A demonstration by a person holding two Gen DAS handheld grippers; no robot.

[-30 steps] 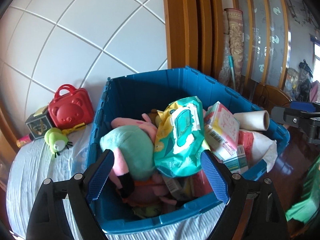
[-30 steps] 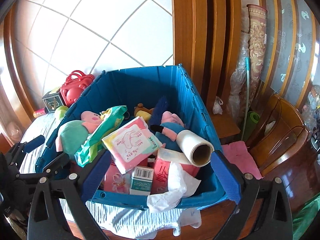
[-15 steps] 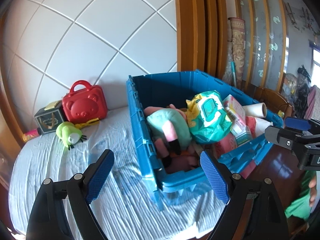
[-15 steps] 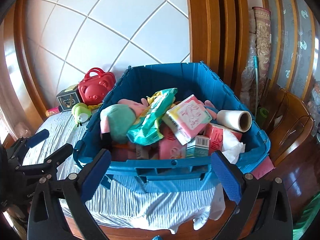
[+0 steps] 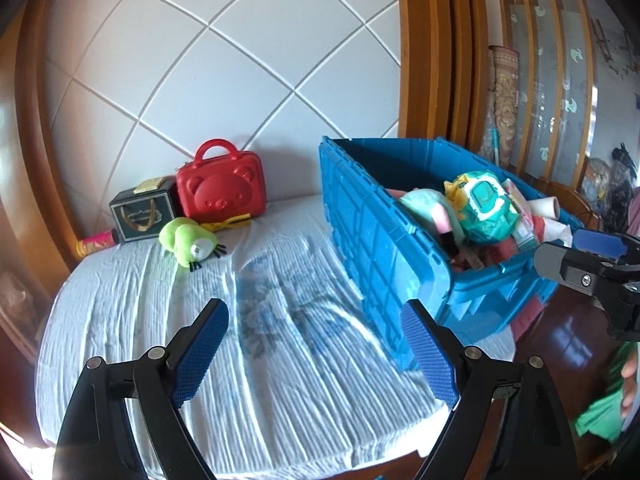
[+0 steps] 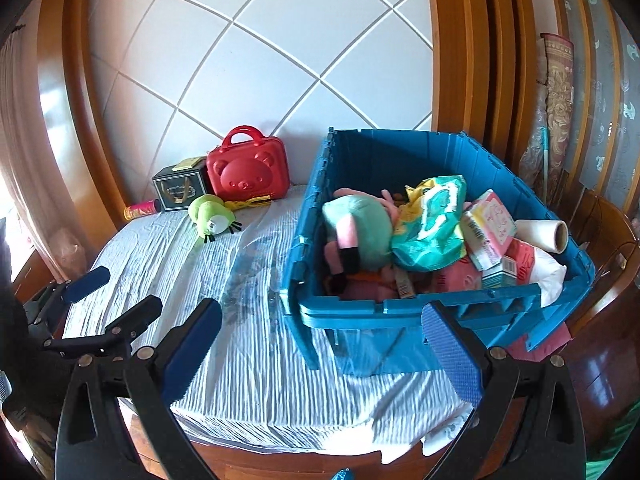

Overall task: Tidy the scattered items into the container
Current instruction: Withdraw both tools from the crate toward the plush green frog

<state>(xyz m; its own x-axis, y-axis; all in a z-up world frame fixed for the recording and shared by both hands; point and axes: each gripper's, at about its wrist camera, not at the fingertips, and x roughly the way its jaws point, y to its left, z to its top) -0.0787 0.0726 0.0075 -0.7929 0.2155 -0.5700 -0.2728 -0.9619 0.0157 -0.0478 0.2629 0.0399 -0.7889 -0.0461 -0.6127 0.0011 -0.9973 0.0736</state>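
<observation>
A blue crate [image 5: 380, 236] [image 6: 400, 312] stands on the right of the bed, full of plush toys, a green wipes pack [image 6: 432, 220], boxes and a paper roll [image 6: 542, 234]. Loose at the headboard lie a green plush frog [image 5: 188, 242] [image 6: 212, 216], a red bear case [image 5: 222, 190] [image 6: 248, 172], a dark box [image 5: 142, 214] [image 6: 180, 192] and a pink tube [image 5: 96, 242] [image 6: 142, 210]. My left gripper [image 5: 316, 352] is open and empty over the sheet. My right gripper [image 6: 320, 356] is open and empty before the crate's near wall.
The bed has a pale striped sheet [image 5: 260, 340] and a white padded headboard [image 5: 224, 60] in a wooden frame. A wooden floor [image 5: 568, 340] and chair [image 6: 612, 240] lie to the right. The other gripper shows at the right edge of the left wrist view [image 5: 592, 264].
Both grippers have pulled back from the crate and swung left. The bare sheet and the items at the headboard now fill more of both views. Both stay open.
</observation>
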